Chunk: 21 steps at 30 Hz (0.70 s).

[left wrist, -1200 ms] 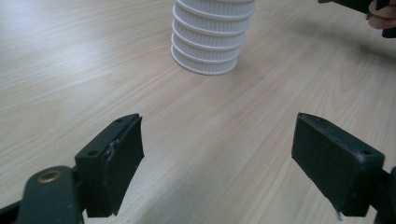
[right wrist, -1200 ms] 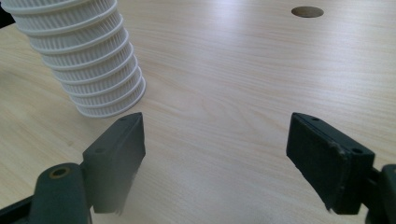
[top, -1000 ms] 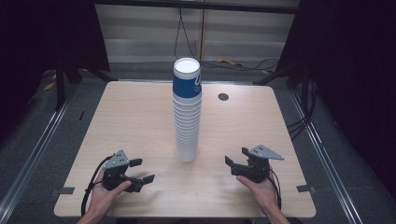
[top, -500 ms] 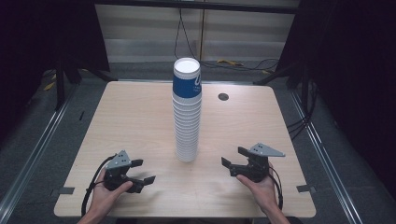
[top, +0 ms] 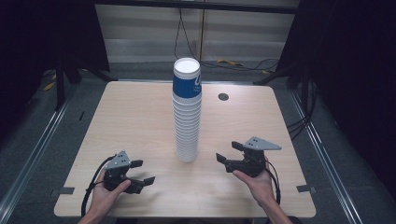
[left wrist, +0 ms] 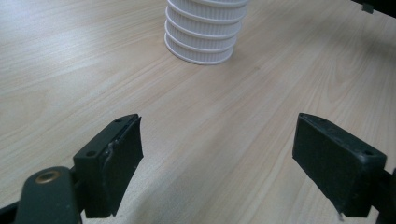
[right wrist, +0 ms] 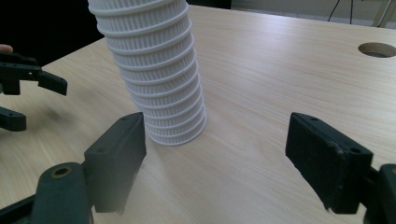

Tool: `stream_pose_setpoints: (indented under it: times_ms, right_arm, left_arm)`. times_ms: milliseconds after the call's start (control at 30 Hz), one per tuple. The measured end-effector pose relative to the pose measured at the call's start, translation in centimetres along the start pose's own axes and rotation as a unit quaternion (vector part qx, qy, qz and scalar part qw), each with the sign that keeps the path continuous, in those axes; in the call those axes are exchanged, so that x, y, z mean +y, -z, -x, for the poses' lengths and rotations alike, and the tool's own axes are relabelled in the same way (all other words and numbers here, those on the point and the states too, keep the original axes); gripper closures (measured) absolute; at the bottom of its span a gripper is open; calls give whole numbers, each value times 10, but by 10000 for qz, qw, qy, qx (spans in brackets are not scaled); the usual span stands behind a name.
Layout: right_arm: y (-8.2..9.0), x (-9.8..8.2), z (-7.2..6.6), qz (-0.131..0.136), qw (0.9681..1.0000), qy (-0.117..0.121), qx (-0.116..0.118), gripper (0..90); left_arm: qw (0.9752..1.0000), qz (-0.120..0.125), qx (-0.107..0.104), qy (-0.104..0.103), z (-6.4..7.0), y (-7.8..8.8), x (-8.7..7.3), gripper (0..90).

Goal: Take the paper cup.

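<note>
At the desk's (top: 140,116) near edge, the left gripper (top: 138,172) at seven o'clock rests with jaws open and empty. The right gripper (top: 228,156) at five o'clock has empty jaws just closing partway. Between them, farther back, stands the tall cup stack (top: 187,112), untouched at centre.

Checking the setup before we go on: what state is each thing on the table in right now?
Stack of cups: upright, nested, mouths down, untouched.
Left gripper: fingers open, nothing between them, low over the table.
Right gripper: fingers open, nothing between them, aimed at the stack's base.
Cable hole: uncovered.
</note>
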State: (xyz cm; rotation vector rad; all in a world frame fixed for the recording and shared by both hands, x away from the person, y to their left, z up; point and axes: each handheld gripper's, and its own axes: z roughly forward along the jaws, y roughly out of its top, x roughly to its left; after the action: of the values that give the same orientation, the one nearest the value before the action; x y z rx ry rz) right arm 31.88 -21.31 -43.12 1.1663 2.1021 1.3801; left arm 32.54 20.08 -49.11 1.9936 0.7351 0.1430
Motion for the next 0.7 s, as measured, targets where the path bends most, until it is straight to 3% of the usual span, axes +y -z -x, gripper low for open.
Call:
stream_pose_setpoints:
  times_ms: [267,367,500,700]
  right_arm:
    - [-1,19,-4,87,9999,84,119,185]
    - [-3,26,-4,245,9995,46,184,197]
    - [-10,32,-5,220,9995,50,233,202]
    - [-4,50,-9,388,9985,166,337,200]
  left_arm:
    - [9999,-44,-59,-71,2,-2,0,159]
    - [9999,-46,-84,-80,2,-2,1,159]
    - [9999,-54,-121,-99,2,-2,1,159]
    - [9998,-63,-125,-104,2,-2,1,159]
